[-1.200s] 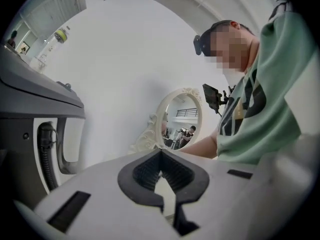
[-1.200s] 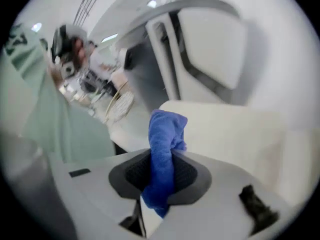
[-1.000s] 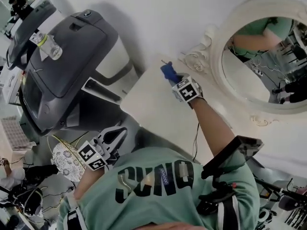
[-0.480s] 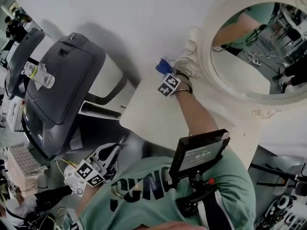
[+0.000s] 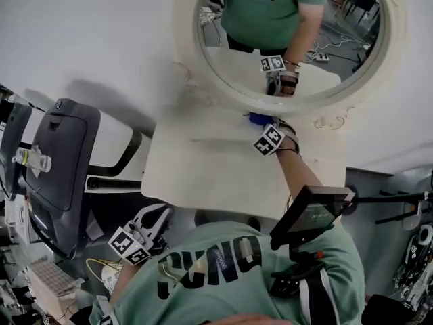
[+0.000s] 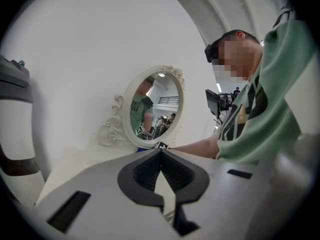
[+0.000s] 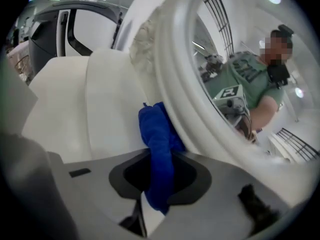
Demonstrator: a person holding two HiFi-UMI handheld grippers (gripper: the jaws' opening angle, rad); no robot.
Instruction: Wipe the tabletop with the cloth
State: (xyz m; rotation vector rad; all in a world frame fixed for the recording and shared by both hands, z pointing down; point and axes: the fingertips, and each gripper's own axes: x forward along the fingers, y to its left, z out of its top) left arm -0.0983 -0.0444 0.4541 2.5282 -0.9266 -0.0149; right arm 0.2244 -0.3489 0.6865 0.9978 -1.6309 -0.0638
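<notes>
mirror (image 5: 181, 46) stands on the tabletop's (image 5: 203, 161) back edge, against the wall (image 5: 88, 32). cloth (image 5: 258, 118) on the tabletop at the mirror's foot, between right gripper (image 5: 262, 124) jaws. left gripper (image 5: 161, 215) off the front-left corner. chair (image 5: 61, 161) left of table, bottle (image 5: 32, 158) on it.

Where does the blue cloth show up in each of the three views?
Head view: blue cloth right of centre, at the mirror frame's foot.
Left gripper view: a tiny blue sliver below the frame.
Right gripper view: centre, clamped in the jaws, against the frame.
Shared landmark: the white mirror frame.
</notes>
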